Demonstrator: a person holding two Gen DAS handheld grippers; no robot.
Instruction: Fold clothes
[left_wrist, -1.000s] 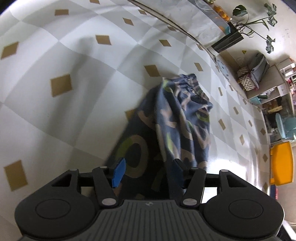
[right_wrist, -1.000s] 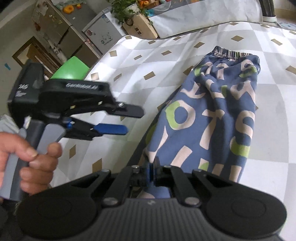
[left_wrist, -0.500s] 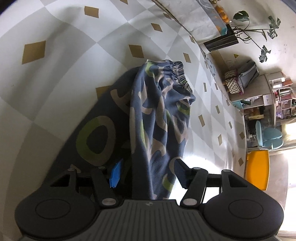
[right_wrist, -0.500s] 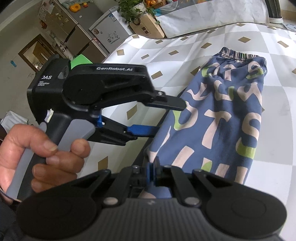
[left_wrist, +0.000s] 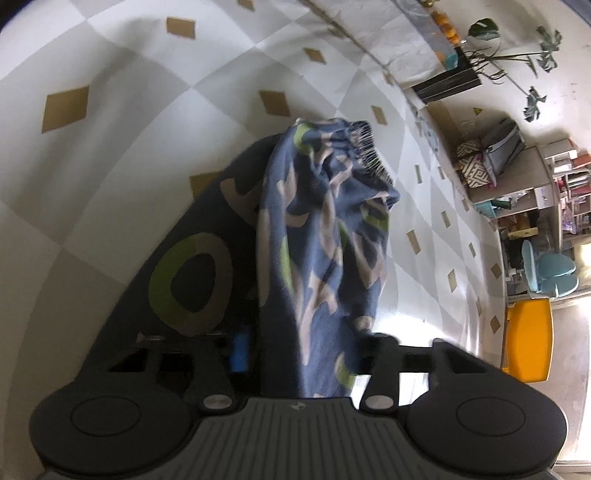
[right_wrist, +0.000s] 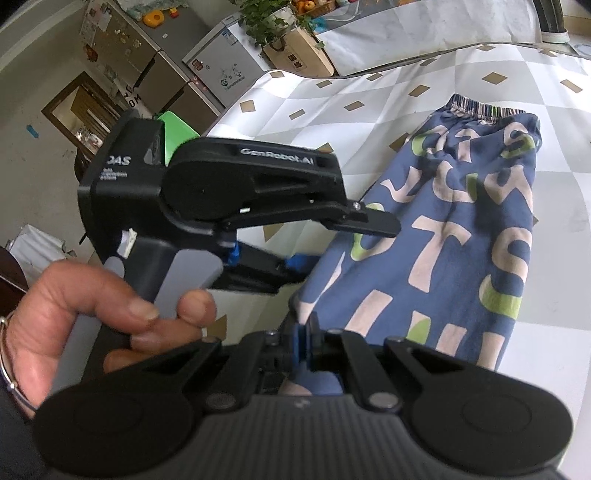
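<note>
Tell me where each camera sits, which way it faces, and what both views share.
Left wrist: on the left gripper, looking along its open fingers at the lifted trousers and the checked cloth.
Right wrist: on the right gripper, shut on the trousers' near end, facing the striped waistband; the left gripper and hand show.
Shared: trousers, checked cloth.

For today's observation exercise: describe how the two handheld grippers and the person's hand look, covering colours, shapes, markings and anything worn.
Both are matte black plastic. The left gripper has a grey handle, blue finger pads, and white "GenRobot.AI" and "DAS" lettering. The right gripper shows a ribbed black body, two round discs, silver pivot screws and blue pads. The hand wears a thin silver bracelet.
</note>
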